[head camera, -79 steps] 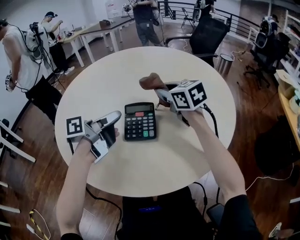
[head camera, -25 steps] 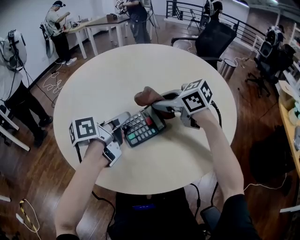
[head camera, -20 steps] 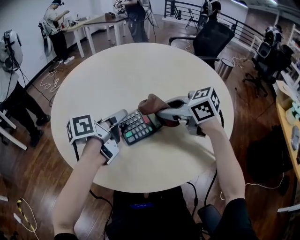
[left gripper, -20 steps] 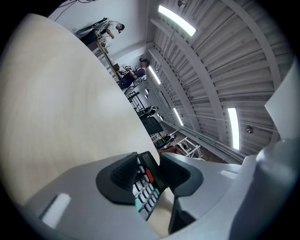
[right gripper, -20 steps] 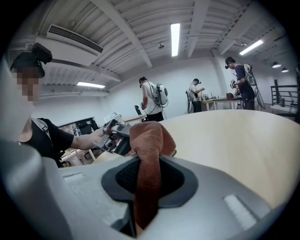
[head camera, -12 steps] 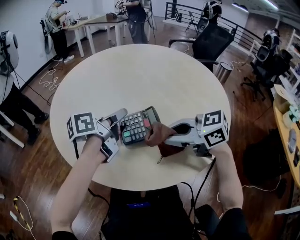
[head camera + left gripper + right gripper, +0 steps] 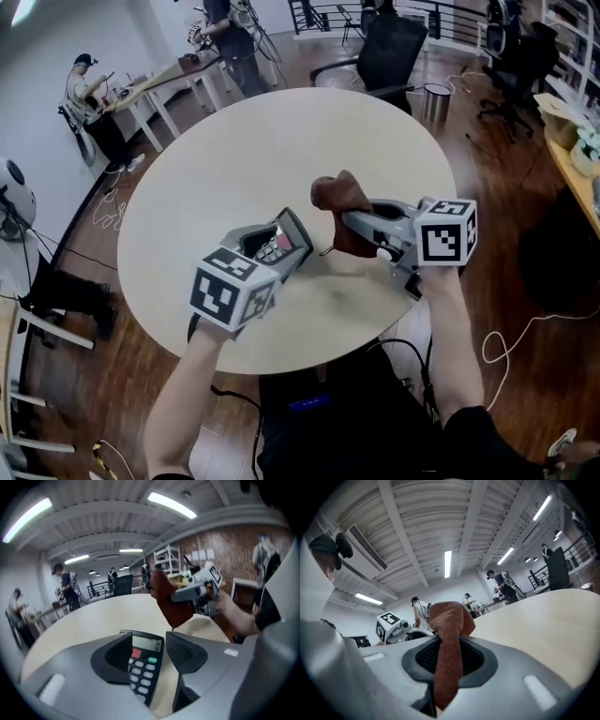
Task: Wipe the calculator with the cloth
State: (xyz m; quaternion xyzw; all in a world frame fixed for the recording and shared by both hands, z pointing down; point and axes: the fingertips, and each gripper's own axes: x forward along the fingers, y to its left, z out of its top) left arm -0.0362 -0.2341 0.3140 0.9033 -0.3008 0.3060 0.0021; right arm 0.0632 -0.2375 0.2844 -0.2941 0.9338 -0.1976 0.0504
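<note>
As we look down from the head view, the left gripper [image 7: 289,240] reaches over the round table [image 7: 216,159] with the calculator [image 7: 274,247] between its jaws, its keys tilted up toward us. Just beside it, the right gripper [image 7: 352,221] carries the brown cloth [image 7: 337,195]. The cloth stands over the calculator's far end and, as far as we can tell, does not touch it.

From the left gripper view, the calculator [image 7: 145,660] lies lengthwise between the two pads. It sits against one pad, but a strip of table shows between its other edge and the second pad. These jaws have just been opening, so we read them as parted, with the calculator loose between them and not clamped. The cloth [image 7: 171,604] hangs beyond the display.

From the right gripper view, the jaws are closed tight on the cloth [image 7: 447,641]. A rounded bunch of it sticks out past the tips.

We judge that the wiping stroke is the step in hand. To do it well, we should first make the calculator steady, either pinched by its long edges or laid flat on the table. Then we should bring the free bunch of cloth down onto the display and draw it along the keys with light pressure, so that only cloth, not the hard tips, meets the surface.
</note>
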